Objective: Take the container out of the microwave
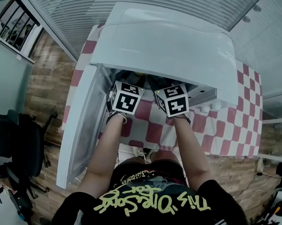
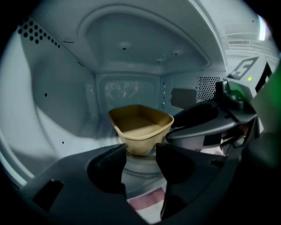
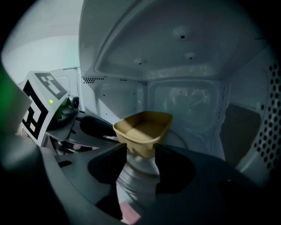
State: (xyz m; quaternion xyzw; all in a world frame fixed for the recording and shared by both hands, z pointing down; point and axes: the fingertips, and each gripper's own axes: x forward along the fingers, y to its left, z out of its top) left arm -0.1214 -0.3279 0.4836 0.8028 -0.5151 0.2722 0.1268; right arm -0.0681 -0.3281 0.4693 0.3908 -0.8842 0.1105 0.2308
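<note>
A tan, empty, tub-shaped container [image 2: 140,127] [image 3: 144,130] stands on the glass turntable inside the white microwave [image 1: 164,49]. Both grippers reach into the oven mouth side by side. My left gripper [image 2: 140,165] is open, its jaws level with the container's near side and apart from it. My right gripper [image 3: 141,163] is open too, jaws just short of the container's base. Each gripper shows in the other's view: the right gripper [image 2: 210,123] and the left gripper [image 3: 66,118]. In the head view only the marker cubes of the left gripper [image 1: 125,97] and right gripper [image 1: 173,99] show; the container is hidden there.
The microwave door [image 1: 79,129] hangs open at the left. The oven stands on a table with a pink-and-white checked cloth [image 1: 226,130]. Cavity walls close in on both sides of the grippers. A black office chair [image 1: 13,144] stands at the left.
</note>
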